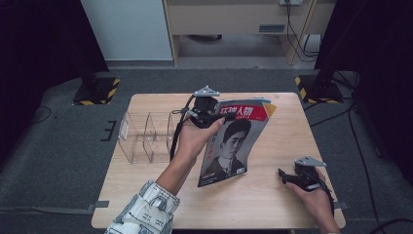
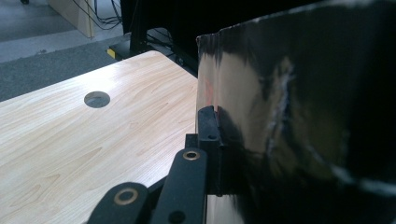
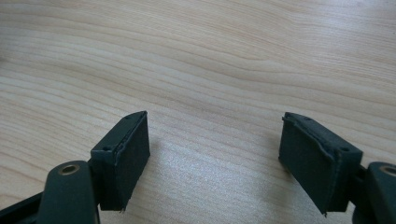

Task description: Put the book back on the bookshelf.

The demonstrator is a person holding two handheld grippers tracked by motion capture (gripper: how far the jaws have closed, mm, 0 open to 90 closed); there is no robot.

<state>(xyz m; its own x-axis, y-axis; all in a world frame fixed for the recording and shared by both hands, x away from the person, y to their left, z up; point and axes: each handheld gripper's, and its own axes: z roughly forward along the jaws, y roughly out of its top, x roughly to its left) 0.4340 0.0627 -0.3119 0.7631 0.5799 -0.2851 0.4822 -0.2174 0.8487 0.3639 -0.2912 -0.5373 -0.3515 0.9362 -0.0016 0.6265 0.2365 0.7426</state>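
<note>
Left gripper (image 1: 210,118) clamped on magazine (image 1: 233,146), lifted, tilted above table (image 1: 272,195), beside clear organizer (image 1: 146,136). Right gripper (image 3: 212,158) wide open, empty, near right.

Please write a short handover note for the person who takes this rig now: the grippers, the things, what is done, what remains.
Left gripper: shut on the magazine, holding it upright by its top edge above the table.
Right gripper: open, holding nothing, low over the table at the right.
Clear divided organizer: left of the magazine, compartments look unfilled.
Done: magazine lifted.
Left, probably: slot it into the organizer.
</note>
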